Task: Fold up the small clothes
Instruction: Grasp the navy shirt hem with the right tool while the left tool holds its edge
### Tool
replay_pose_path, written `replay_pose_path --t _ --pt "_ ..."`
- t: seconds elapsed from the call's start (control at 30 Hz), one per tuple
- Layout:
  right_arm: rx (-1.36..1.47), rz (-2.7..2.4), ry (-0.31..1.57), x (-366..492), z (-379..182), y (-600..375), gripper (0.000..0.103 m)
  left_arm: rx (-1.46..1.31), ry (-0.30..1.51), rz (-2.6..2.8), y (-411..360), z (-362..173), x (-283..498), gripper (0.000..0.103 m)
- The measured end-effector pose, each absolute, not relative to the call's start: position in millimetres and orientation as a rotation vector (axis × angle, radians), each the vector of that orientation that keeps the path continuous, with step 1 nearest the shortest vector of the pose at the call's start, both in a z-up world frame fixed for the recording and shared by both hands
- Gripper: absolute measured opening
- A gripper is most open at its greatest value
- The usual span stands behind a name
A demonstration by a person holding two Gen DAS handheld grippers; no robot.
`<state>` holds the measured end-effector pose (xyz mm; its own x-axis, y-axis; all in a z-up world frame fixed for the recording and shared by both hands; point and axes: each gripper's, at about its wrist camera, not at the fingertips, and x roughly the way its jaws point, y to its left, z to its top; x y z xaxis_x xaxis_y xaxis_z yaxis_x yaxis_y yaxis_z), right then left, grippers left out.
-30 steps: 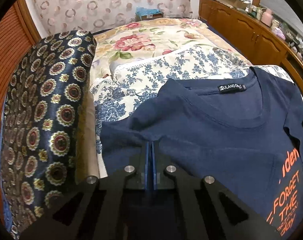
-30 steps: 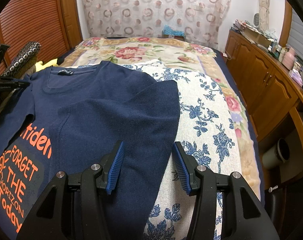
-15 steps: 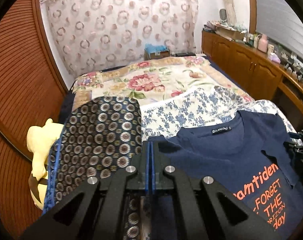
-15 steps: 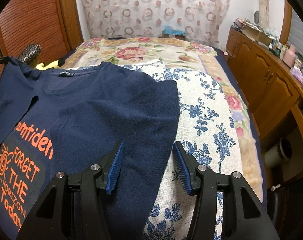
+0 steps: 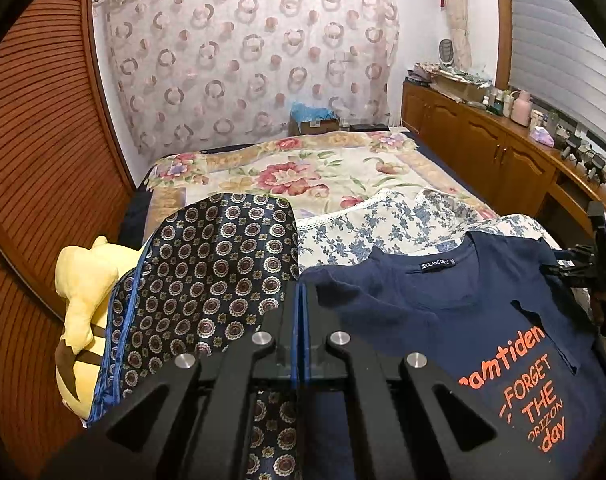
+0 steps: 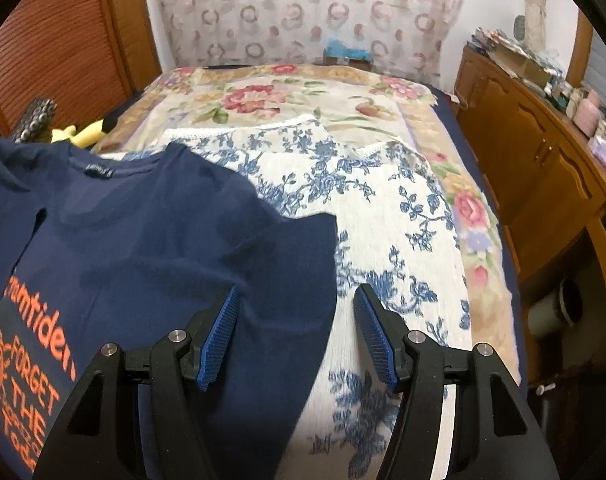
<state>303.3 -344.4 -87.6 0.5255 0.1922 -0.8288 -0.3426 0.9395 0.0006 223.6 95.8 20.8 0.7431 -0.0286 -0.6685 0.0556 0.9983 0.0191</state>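
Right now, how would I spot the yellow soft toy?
Find the bed, then its side by the slatted wooden wall. The yellow plush toy sits beside a dark medallion-patterned cloth; it is the only plain yellow thing.

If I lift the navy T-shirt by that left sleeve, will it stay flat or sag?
The navy T-shirt looks thin and floppy: its sleeve already creases where the left gripper pinches it, so it will probably sag. It seems light. Against the floral cloth it may drag and bunch rather than slide.
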Motion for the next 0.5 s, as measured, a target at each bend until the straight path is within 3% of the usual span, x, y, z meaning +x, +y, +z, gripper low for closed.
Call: replay_pose_path --t 0.03,0.07,0.1,0.27,0.5 --pt "-0.151 0.332 0.979 303.8 -87.1 -344.0 0.055 0.039 0.73 -0.048 95.5 21.1 222.6 0.0" --pt "-0.128 0.362 0.991 302.3 -85.9 -342.4 0.035 0.038 0.727 -0.051 96.0 21.5 221.0 0.0" --pt "-0.121 0.386 1.001 300.9 -84.5 -339.8 0.008 0.033 0.723 -0.054 96.6 22.2 219.3 0.0" --pt "-0.241 0.425 0.948 273.0 -70.5 -313.0 0.005 0.005 0.674 -0.073 100.3 37.7 206.4 0.0" --pt "-0.225 0.447 0.674 228.8 35.8 -301.5 0.004 -0.018 0.566 -0.061 108.4 85.6 191.5 0.0"
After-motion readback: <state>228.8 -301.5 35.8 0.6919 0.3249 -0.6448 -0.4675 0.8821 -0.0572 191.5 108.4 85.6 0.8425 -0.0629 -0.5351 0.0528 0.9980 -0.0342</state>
